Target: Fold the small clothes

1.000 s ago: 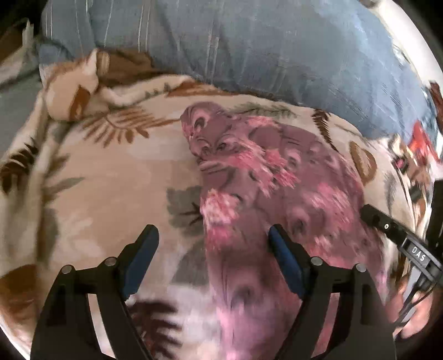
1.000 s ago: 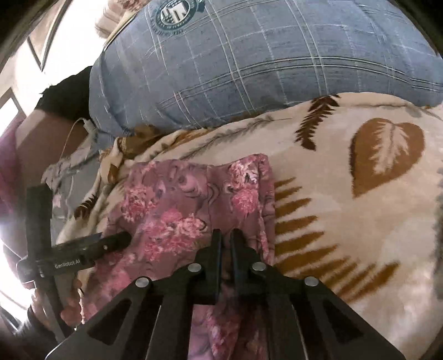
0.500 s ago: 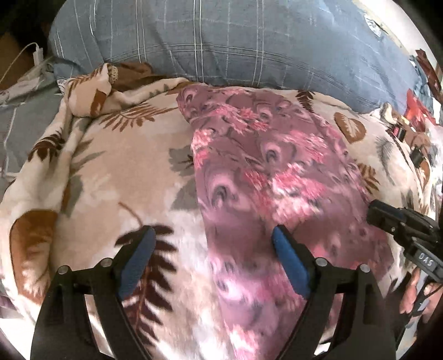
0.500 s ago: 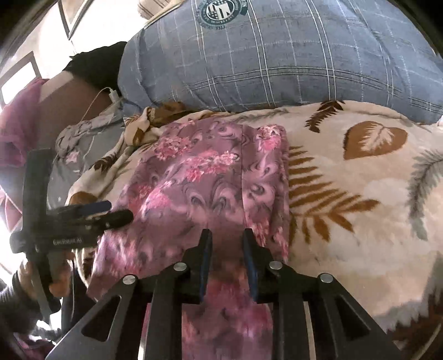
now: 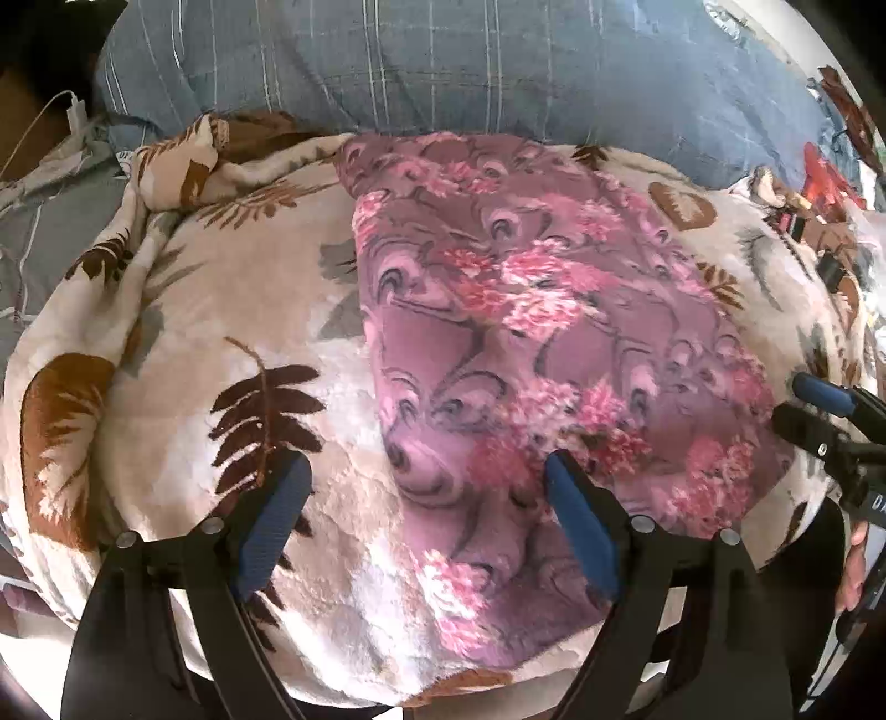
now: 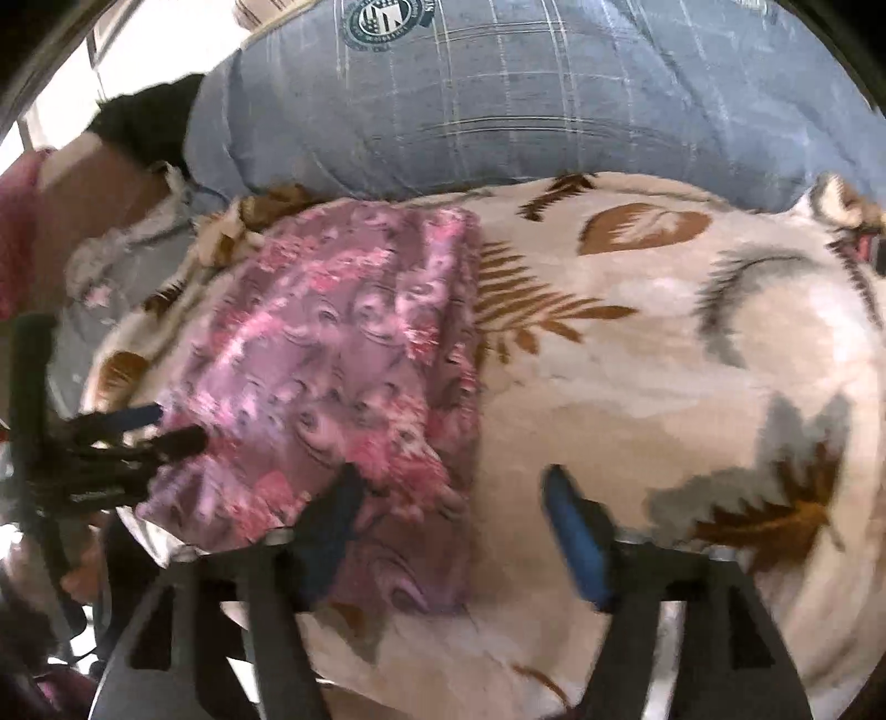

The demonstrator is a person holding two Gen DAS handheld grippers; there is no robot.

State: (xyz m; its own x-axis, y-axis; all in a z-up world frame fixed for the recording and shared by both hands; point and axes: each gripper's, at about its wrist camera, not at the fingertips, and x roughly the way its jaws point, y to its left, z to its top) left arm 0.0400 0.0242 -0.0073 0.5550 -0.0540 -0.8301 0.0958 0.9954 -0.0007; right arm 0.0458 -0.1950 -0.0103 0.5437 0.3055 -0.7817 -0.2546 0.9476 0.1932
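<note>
Pink floral cloth (image 5: 531,343) flat on leaf-print blanket (image 5: 221,310), near edge | left gripper (image 5: 426,515) wide, empty | right gripper (image 6: 448,531) wide, empty | thin, limp, light; I'd pinch near corners.

Only partial text legible: round crest badge (image 6: 386,21) on the blue checked pillow (image 6: 526,99) shows letters, unreadable beyond maybe "ST" at its edge; white print on the left gripper (image 6: 99,443) body is too blurred, and right gripper (image 5: 830,421) shows just a "D".
</note>
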